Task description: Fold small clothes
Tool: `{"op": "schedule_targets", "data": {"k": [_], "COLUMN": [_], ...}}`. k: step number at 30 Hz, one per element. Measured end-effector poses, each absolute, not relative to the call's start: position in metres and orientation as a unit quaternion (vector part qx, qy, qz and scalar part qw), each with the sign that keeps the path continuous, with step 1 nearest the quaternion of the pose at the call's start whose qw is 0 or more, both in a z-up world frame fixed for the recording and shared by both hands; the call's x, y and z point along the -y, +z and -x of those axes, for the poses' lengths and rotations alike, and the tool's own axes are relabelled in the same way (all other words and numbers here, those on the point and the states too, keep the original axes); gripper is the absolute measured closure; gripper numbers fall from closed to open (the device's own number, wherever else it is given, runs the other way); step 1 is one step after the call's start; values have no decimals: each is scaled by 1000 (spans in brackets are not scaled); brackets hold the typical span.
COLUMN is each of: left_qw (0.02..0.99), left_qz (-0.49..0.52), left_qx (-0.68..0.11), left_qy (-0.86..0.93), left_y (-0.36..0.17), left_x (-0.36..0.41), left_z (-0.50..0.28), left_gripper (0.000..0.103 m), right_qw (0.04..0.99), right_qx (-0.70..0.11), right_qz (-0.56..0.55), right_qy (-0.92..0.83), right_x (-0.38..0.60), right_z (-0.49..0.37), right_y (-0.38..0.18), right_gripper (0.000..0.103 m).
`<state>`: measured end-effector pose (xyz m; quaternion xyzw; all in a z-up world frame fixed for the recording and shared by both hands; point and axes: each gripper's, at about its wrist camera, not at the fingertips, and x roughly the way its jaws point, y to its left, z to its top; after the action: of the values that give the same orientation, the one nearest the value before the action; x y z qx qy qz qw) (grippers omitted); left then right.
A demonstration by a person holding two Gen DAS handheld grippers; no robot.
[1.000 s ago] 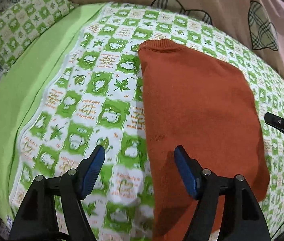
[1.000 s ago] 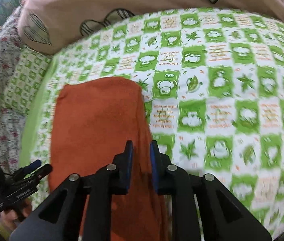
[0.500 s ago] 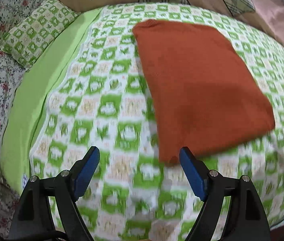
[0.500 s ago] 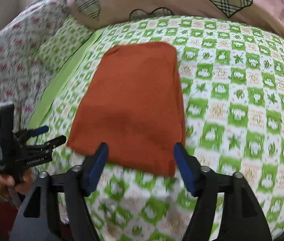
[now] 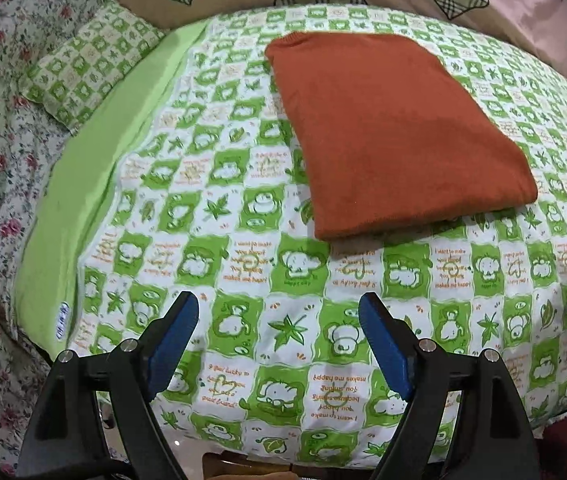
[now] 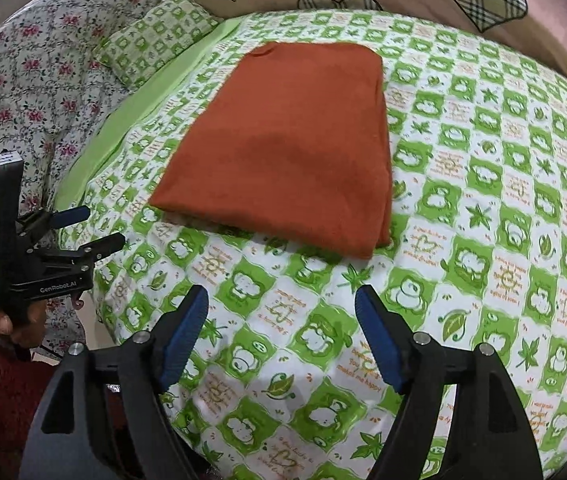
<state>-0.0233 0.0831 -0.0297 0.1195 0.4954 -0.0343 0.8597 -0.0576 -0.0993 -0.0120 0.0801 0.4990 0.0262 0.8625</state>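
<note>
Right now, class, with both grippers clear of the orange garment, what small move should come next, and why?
Probably draw both back: the orange garment already lies as a flat folded rectangle on the green checked bedspread. The left gripper is open and empty; the right gripper is opening, nothing between its pads.

Folded orange garment (image 6: 291, 148) on bedspread (image 6: 483, 200); right gripper (image 6: 281, 312) opening, seemingly empty.

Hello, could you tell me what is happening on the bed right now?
A person is folding small clothes with a handheld claw in each hand. The orange garment lies folded in a neat rectangle on the green patterned bedspread. Neither claw touches it: the left claw is open over the bedspread, and the right claw has its jaws opening with nothing between them.
</note>
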Motion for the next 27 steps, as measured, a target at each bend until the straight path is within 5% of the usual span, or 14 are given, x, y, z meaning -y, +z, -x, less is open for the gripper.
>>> {"op": "schedule_targets", "data": {"k": [27], "left_qw": [868], "left_qz": [-112], "left_qx": [-481], "left_qy": [-47], "left_y": [-16], "left_x": [-51], "left_z": [-11], "left_gripper": [18], "right_qw": [857], "right_qx": [-510], "right_qz": [-71], "right_qy": [38], "right_x": [95], "right_z": [14], "right_y": [-16], "right_gripper": [21]}}
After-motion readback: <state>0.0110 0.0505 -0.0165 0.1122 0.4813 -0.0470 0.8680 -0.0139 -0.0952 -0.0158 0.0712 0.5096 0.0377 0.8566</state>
